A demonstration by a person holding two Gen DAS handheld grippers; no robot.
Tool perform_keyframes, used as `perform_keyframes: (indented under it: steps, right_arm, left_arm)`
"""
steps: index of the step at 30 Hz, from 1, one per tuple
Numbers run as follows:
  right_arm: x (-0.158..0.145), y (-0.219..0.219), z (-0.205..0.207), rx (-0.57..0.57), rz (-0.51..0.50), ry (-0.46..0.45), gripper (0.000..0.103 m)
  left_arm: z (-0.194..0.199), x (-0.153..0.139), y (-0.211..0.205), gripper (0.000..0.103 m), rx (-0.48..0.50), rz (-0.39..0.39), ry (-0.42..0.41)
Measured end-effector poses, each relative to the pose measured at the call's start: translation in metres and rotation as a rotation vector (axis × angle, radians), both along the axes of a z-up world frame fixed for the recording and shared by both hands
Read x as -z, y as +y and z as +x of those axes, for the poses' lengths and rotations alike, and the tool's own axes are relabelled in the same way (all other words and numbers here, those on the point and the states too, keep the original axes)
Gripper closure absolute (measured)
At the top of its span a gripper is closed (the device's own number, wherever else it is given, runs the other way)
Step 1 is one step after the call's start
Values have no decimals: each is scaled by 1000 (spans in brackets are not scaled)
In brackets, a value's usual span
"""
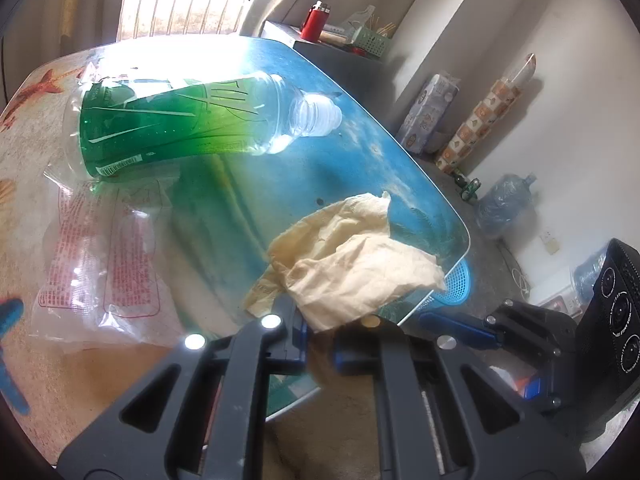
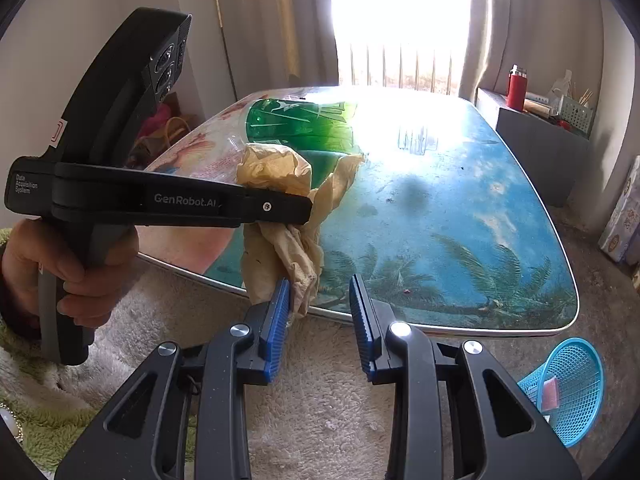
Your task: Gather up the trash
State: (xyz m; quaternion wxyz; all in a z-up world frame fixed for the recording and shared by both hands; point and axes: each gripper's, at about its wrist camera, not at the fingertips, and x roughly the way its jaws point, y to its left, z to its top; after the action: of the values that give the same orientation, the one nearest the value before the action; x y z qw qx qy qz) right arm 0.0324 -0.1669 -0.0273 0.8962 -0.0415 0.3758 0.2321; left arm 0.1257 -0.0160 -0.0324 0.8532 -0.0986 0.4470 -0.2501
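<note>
We have the crumpled yellowish paper point(image 2: 280, 208) pinched in the left gripper point(image 2: 304, 210), whose jaws are pressed together on its middle, so the paper hangs off both sides of the tips: one bunch above them, a longer tail drooping below toward the right gripper point(image 2: 320, 320). The right gripper stands spread with nothing between its blue pads point(image 2: 280, 312); the left pad sits just beside, perhaps brushing, the tail of the paper, but we see no pinch there. So the left hand point(image 2: 60, 276) alone carries the load.

What our next move turns on, we judge, is the blue mesh basket point(image 2: 568, 388). It lies on the carpet below the table point(image 2: 480, 208), past the near corner, down and to the right of the right gripper and farther still from the left one. In the left wrist view its rim point(image 1: 456, 284) peeks out just beyond the paper point(image 1: 352, 260), under the table's edge. The left gripper would have to carry the paper across and down to it.

The paper is thin, creased and limp, likely a used napkin or wrapper; we expect it to flop and trail.

Farther ahead of the left gripper a green plastic bottle point(image 1: 180, 124) lies on its side, neck pointing right, its base on a clear printed bag point(image 1: 100, 256).
</note>
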Motion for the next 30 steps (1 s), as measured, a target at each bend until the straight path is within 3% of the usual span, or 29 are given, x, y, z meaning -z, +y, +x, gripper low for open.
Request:
perform_keyframes:
  steps: [5,12,14,16,24,30]
  right_arm:
    - [4,2,4,-22,53,44,72]
    - [20,12,13,-8,8,82,73]
    - [21,13,17,-1,6,83,80]
    - [20,11,20,12,27,85,94]
    - [18,-2,40,64,100,101,98]
    - [22,-1,45,56,97,110,98]
  left_arm:
    - [6,4,15,96,-59,-30,25]
    - [8,12,18,96,-64,-40,54]
    - [8,13,19,96,-62,-44,65]
    - [9,14,17,96,-54,-32,71]
    - [2,15,9,96,10,-9,62]
    - [5,16,15,80,37,-90,100]
